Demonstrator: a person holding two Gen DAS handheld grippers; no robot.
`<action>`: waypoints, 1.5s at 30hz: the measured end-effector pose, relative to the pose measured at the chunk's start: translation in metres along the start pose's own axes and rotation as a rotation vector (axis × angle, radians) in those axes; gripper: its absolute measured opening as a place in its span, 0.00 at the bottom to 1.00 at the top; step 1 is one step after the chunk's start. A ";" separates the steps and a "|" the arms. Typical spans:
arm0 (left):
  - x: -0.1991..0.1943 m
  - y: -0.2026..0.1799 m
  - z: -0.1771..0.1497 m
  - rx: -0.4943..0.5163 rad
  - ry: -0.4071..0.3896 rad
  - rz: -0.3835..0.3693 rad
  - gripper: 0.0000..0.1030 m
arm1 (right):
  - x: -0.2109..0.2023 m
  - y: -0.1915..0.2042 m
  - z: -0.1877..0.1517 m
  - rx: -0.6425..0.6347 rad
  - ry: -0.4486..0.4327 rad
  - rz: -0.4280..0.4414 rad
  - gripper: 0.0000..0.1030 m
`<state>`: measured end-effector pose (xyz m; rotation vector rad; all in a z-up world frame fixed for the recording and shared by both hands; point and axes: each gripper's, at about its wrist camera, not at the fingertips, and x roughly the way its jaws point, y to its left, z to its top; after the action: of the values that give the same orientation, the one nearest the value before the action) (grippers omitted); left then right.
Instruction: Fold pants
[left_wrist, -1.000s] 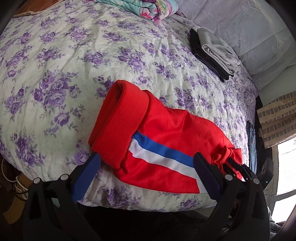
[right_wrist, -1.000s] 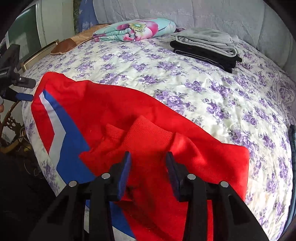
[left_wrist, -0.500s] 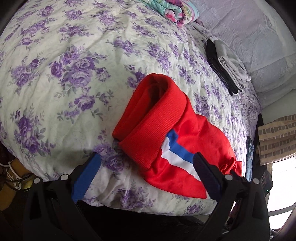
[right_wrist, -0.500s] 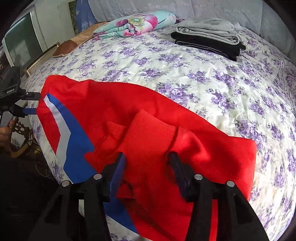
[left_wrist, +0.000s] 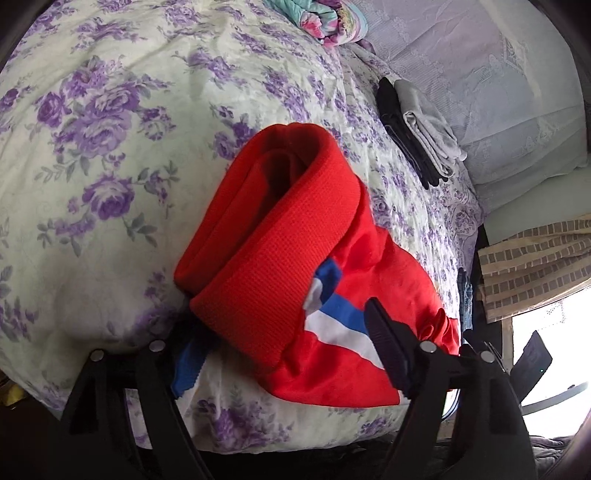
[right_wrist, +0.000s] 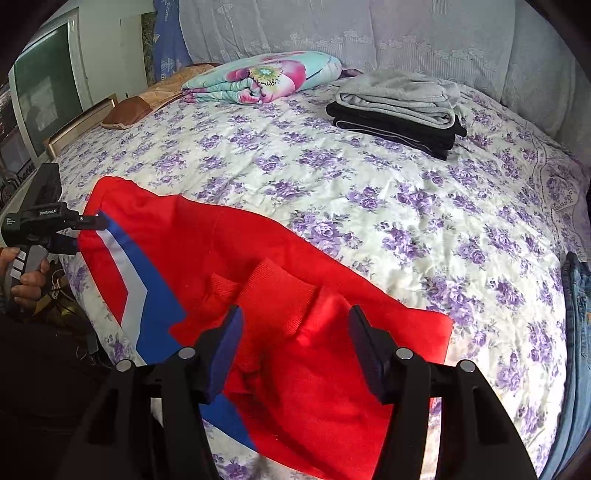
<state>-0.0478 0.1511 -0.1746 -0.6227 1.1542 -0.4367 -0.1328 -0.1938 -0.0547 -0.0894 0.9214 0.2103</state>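
Red pants (right_wrist: 280, 266) lie partly folded at the bed's (right_wrist: 406, 206) near edge, ribbed cuff doubled over, more folds left; my left claw (left_wrist: 280, 350) closes around the waistband end, my right claw (right_wrist: 295, 347) opens, gripping nothing.

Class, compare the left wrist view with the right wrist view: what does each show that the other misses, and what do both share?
Only the left wrist view: the pants' ribbed waistband seen end-on as an open loop, and the left gripper closing around it, pads not yet pressing.

Only the right wrist view: the hand holding the left gripper, the right gripper opening above the red fabric, and jeans at the bed edge.

Both: the red pants, the floral bedspread, the folded grey and black clothes.
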 end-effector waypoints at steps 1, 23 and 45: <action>0.002 -0.002 0.001 -0.002 -0.015 0.006 0.79 | 0.000 -0.001 0.001 -0.002 -0.001 -0.002 0.57; -0.002 -0.019 0.015 -0.075 -0.109 -0.026 0.24 | 0.012 0.002 -0.006 -0.014 0.044 0.043 0.57; 0.056 -0.299 -0.044 0.900 0.026 -0.062 0.23 | -0.034 -0.131 -0.086 0.617 -0.015 -0.002 0.70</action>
<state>-0.0705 -0.1189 -0.0297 0.1350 0.8401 -0.9401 -0.1916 -0.3404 -0.0809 0.4806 0.9360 -0.0812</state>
